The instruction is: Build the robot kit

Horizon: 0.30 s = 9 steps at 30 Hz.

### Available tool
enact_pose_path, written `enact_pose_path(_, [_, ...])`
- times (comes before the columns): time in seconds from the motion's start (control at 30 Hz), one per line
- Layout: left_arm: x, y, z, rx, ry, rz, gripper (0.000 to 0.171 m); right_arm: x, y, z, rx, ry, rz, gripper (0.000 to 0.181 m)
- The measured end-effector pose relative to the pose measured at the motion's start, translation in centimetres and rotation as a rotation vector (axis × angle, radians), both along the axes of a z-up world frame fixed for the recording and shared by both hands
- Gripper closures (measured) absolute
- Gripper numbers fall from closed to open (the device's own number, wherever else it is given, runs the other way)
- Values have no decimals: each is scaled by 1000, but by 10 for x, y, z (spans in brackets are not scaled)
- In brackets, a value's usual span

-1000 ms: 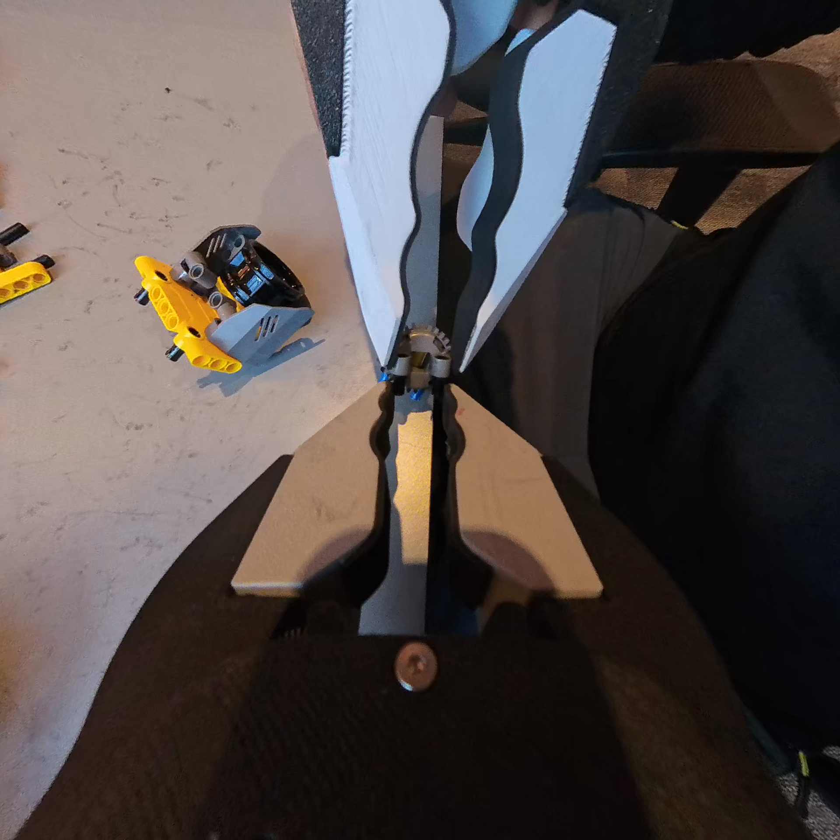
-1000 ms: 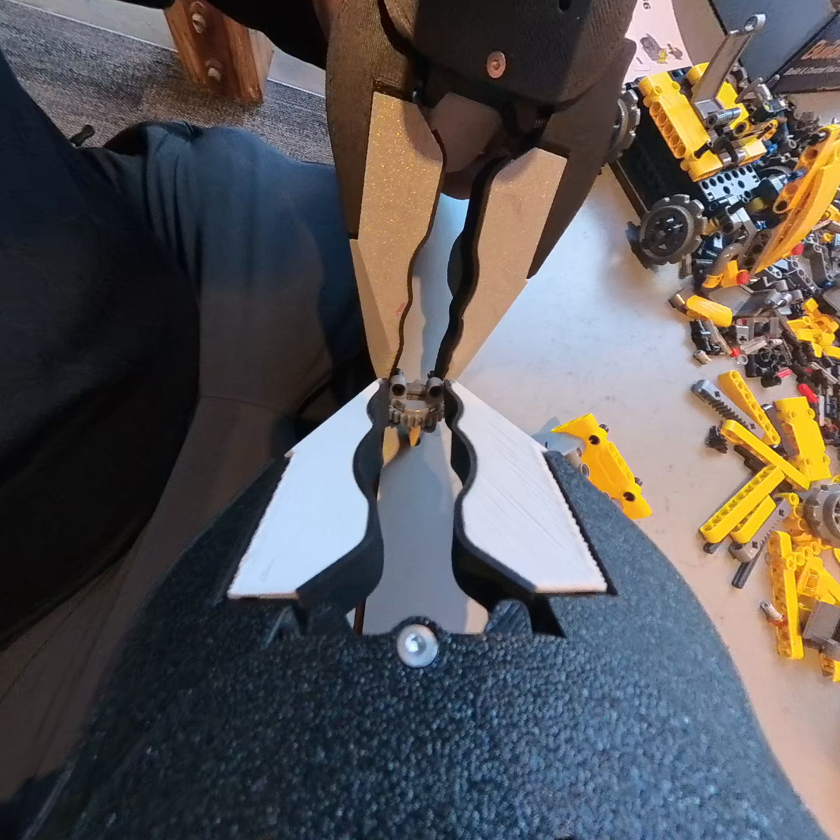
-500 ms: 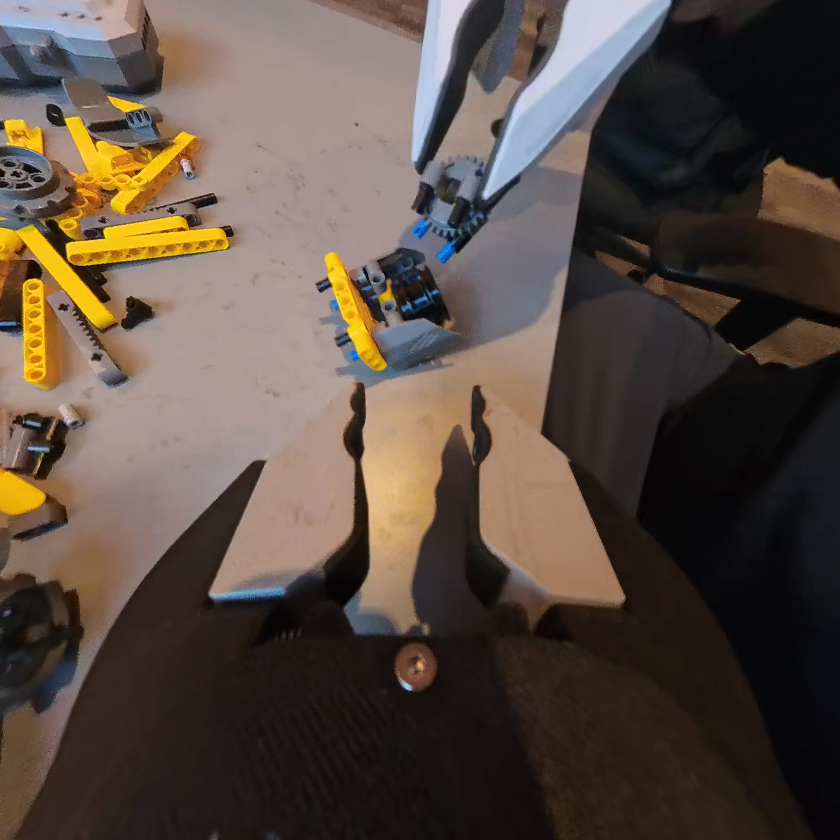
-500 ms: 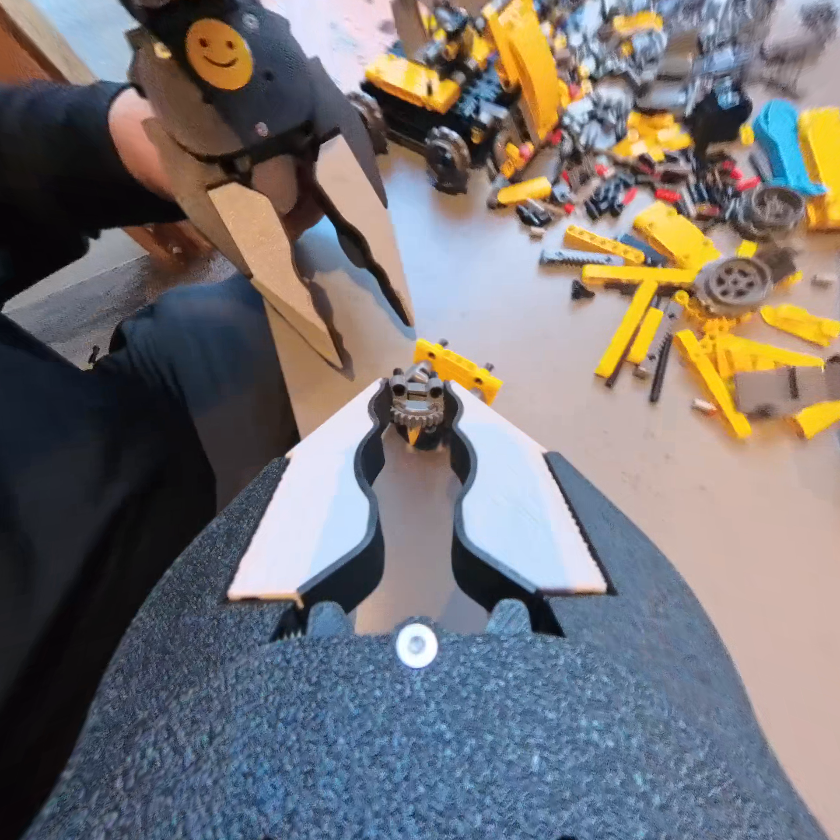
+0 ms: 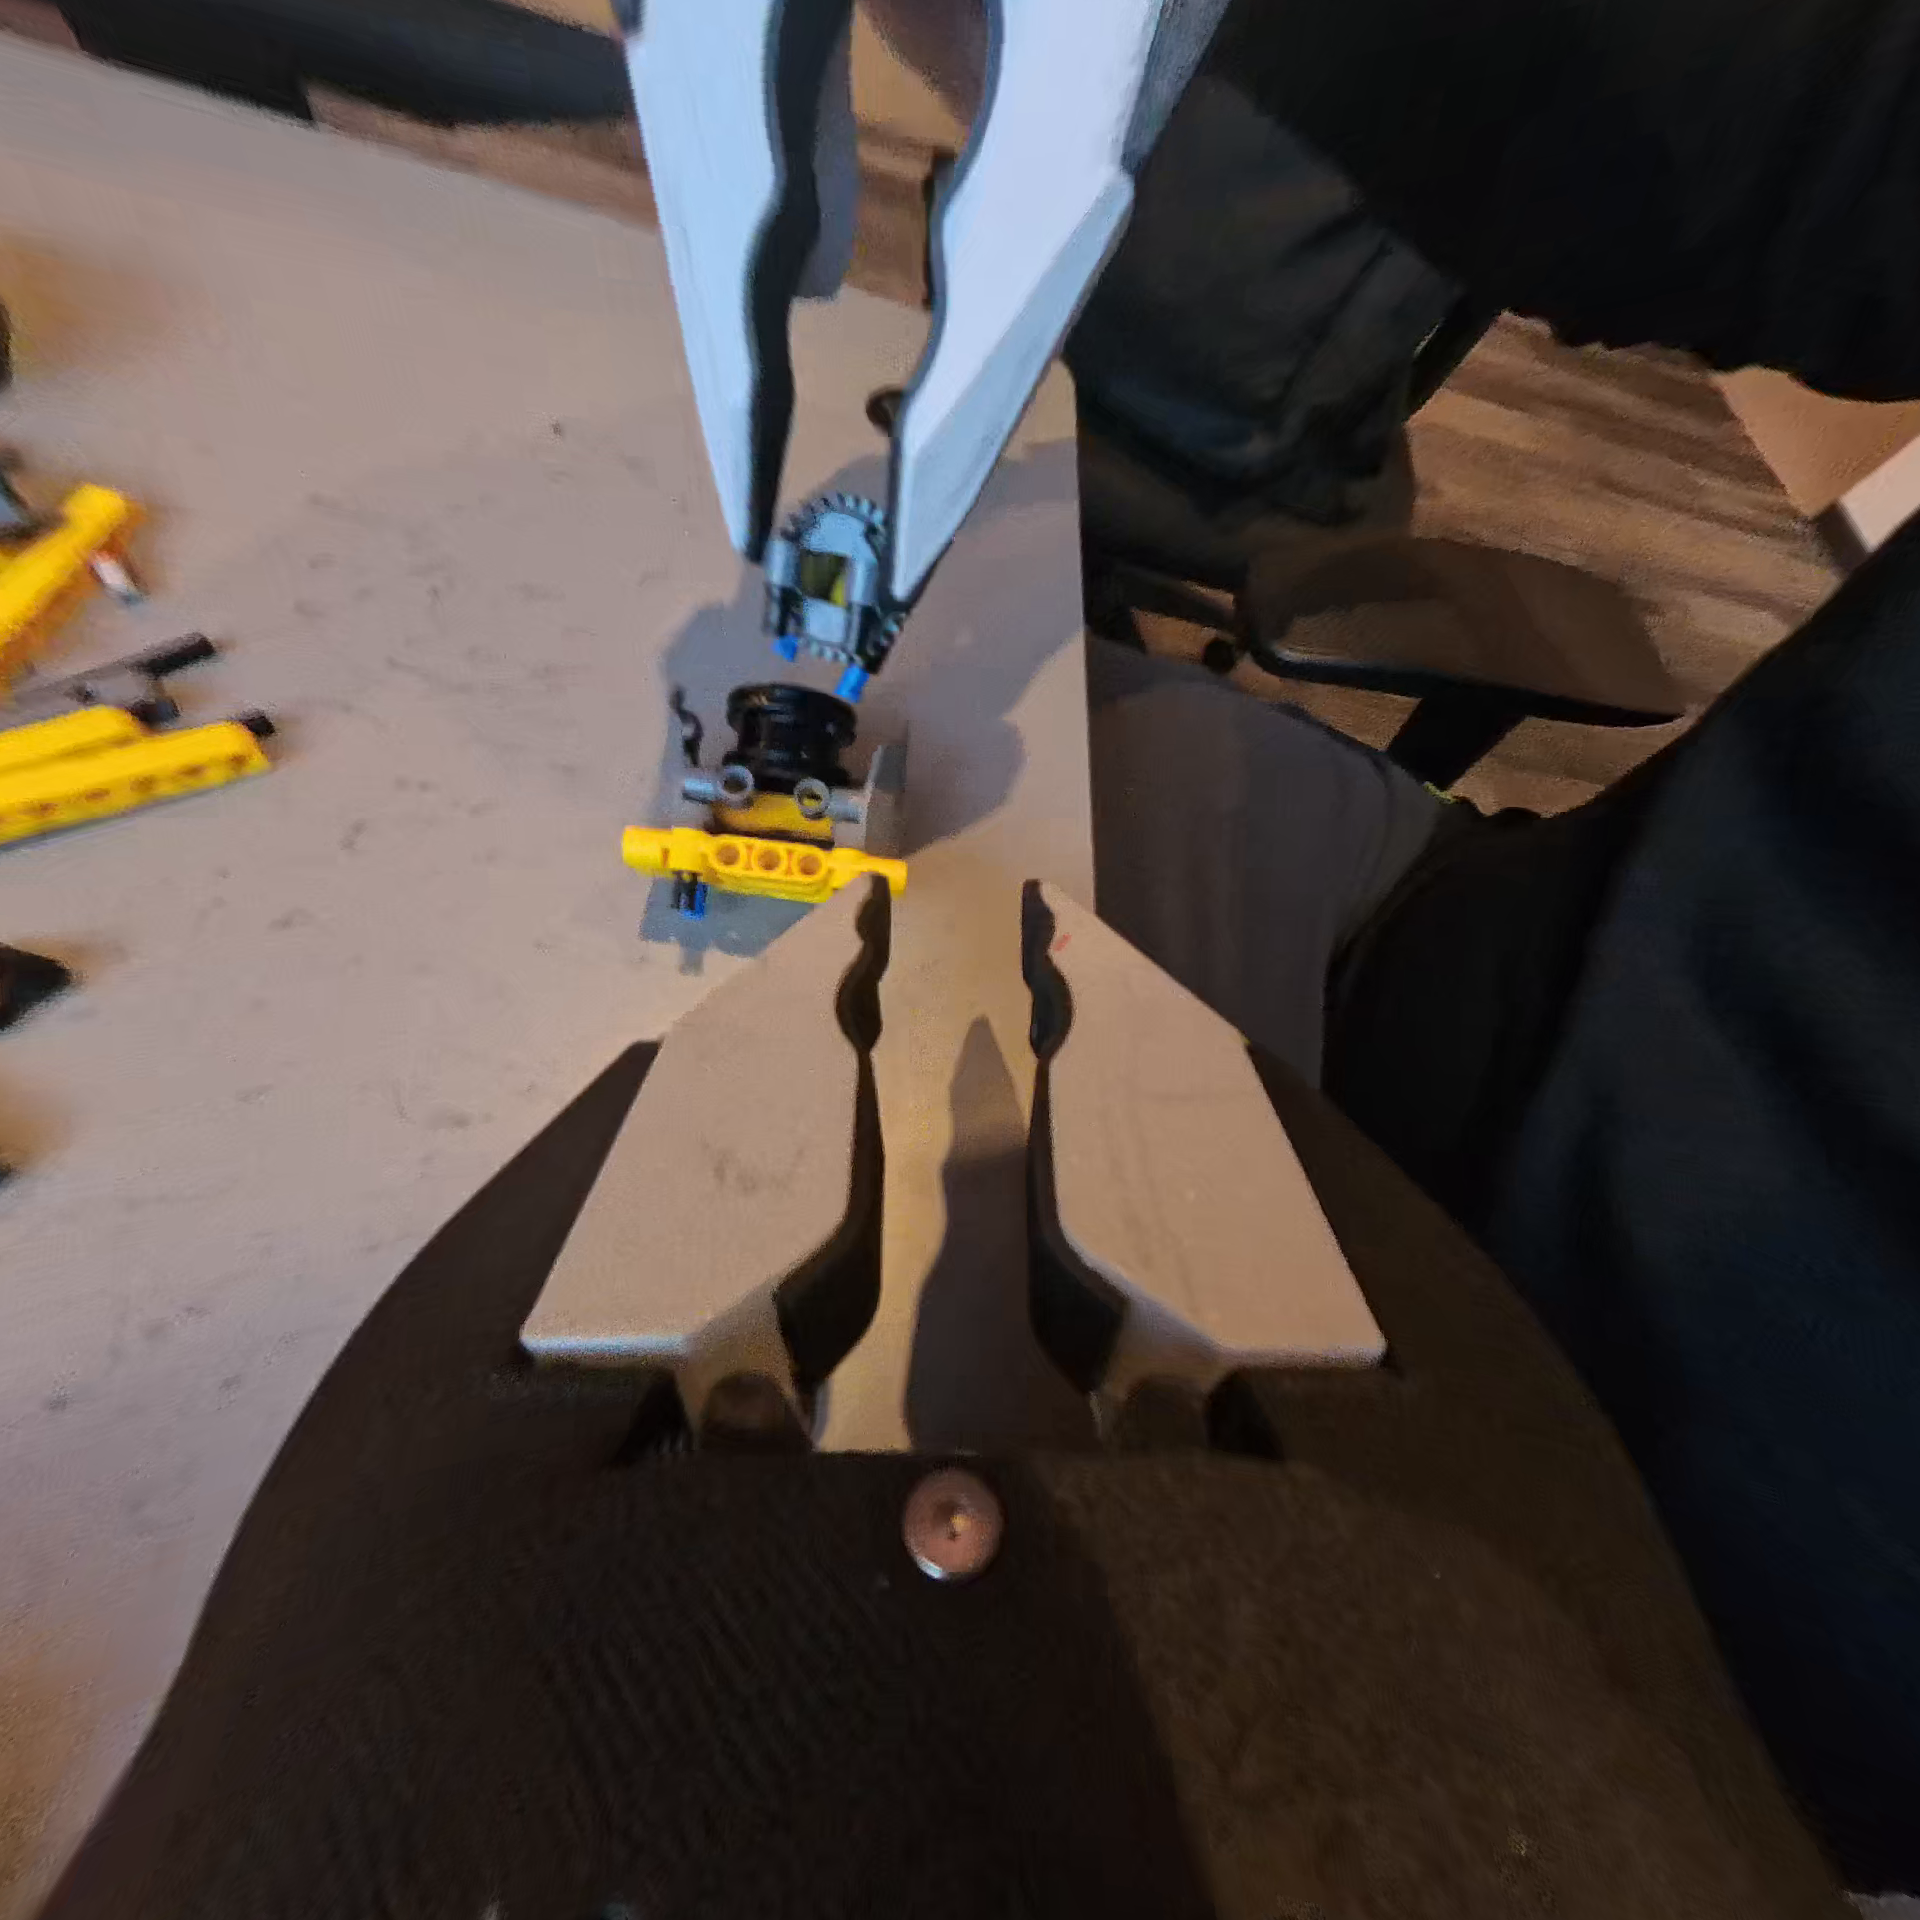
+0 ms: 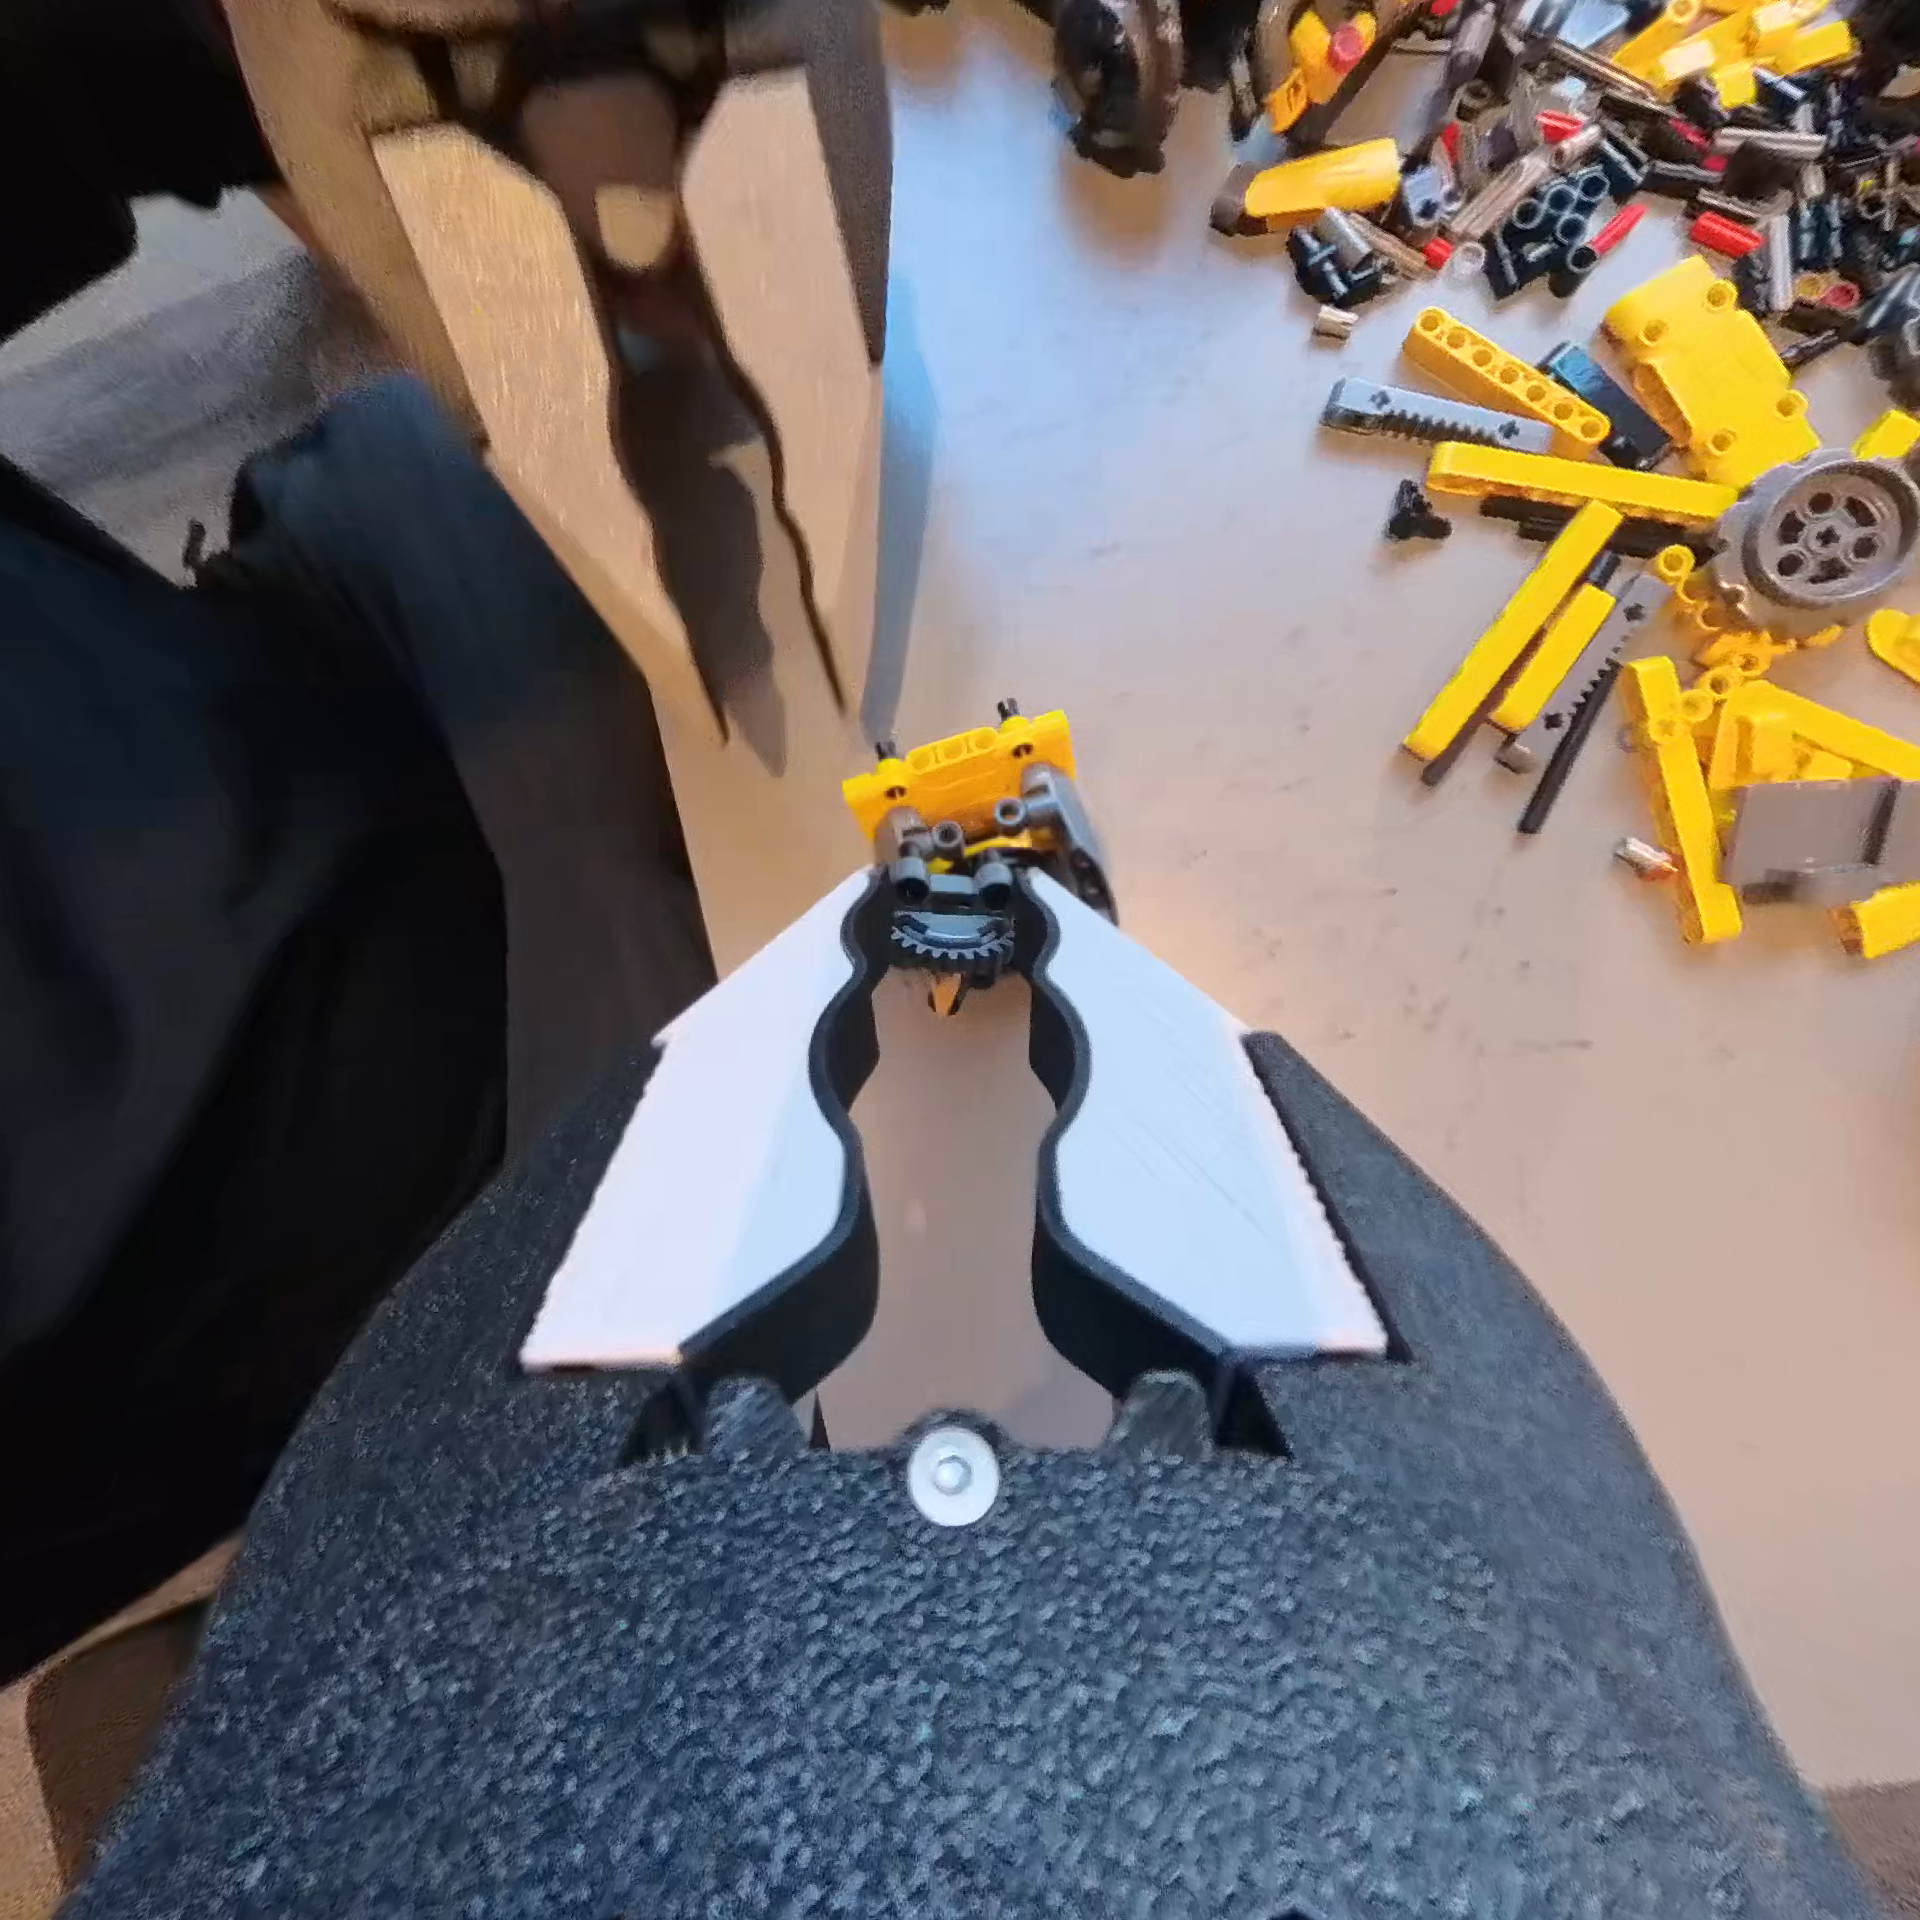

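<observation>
While a small grey gear assembly [image 6: 943, 932] with blue pins is pinched between its white fingers, the right gripper [image 6: 948, 914] is held low over the pale tabletop [image 6: 1195, 727], closed firmly on that piece. In the left wrist view the same gear assembly [image 5: 828, 582] is seen clamped at the white tips, just above a small sub-assembly [image 5: 774, 805] made of a yellow beam, grey connectors and a black wheel hub, which rests on the table near its right edge. The left gripper [image 5: 954, 896] is seen with its grey fingers parted and nothing between them; its tips are just beside the yellow beam, on the near side. In the right wrist view the sub-assembly [image 6: 971, 795] lies directly beyond the held gear. A scatter of loose yellow beams [image 6: 1558, 582], a grey wheel [image 6: 1829, 540] and small pins is spread over the far right of the table. A person's dark clothing [image 5: 1662, 1039] is seen beside the table.
</observation>
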<state>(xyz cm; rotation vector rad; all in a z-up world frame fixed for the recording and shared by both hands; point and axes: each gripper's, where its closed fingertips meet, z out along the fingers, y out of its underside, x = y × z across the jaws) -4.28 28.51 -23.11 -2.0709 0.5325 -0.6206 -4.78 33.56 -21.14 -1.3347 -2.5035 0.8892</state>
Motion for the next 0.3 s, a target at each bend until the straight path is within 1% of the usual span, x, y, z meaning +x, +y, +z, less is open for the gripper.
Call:
enact_pose_path(0.03, [-8,3,3,34,42,15,148,2,2,0,21,-1,11,158])
enact_pose_path(0.07, [-19,7,2,57,121,42,141,2,4,0,43,3,22,158])
enact_pose_path(0.1, [-30,13,-3,65,216,63,129,1,3,1,55,12,44,158])
enact_pose_path(0.13, [-37,17,-11,61,299,61,121,-1,1,3,64,27,67,158])
enact_pose_path(0.17, [-38,21,-18,55,349,38,115,-4,-1,4,78,42,85,159])
enact_pose_path(0.2, [-35,24,-25,48,366,15,106,-7,-3,5,96,54,109,159])
enact_pose_path(0.3, [-23,33,-39,20,368,-44,99,-12,-10,4,155,73,178,159])
